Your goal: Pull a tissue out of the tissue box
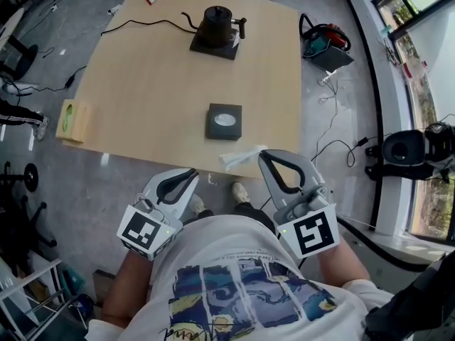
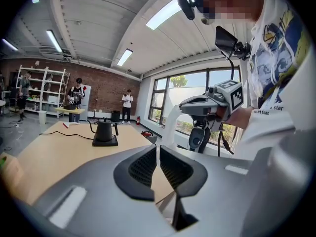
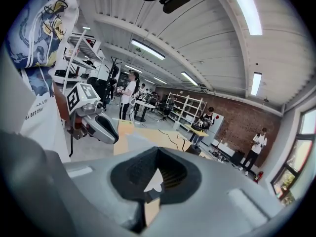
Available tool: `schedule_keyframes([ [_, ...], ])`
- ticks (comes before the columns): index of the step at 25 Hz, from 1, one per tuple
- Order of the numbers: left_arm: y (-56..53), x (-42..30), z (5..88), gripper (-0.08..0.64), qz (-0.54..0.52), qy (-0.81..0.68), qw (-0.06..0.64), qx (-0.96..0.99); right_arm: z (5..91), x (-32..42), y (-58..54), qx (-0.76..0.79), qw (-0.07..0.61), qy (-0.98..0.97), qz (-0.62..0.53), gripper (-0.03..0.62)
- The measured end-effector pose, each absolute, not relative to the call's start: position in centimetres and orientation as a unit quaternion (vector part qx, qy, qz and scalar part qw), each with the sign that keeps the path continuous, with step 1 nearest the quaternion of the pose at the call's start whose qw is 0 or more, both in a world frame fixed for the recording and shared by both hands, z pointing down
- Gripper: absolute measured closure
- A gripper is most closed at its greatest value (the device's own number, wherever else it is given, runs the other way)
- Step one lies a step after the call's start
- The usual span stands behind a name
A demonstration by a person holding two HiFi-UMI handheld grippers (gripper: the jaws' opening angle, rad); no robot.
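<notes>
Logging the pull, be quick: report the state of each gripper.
Left gripper: closed, nothing between its jaws.
Right gripper: closed on the tissue, which hangs apart from the tissue box.

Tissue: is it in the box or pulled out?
Out: the tissue is pinched in the shut right gripper, apart from the box.

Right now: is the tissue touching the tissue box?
Apart. Head view shows bare table between the tissue, held by the right gripper, and the tissue box.
</notes>
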State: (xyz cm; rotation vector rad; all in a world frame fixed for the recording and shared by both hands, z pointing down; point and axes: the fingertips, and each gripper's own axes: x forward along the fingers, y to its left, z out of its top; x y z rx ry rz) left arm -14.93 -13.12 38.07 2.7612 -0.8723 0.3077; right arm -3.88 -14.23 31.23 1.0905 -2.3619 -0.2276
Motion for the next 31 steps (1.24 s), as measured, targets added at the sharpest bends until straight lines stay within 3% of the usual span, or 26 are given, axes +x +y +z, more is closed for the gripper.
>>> schedule_keyframes([
  [31,-12.8,-16.2,37.7,0.522,0.099,-0.29,0.108,0.946,30.3,-5.0,-13.7,0.41,0.239,-0.878,-0.063,0.589],
])
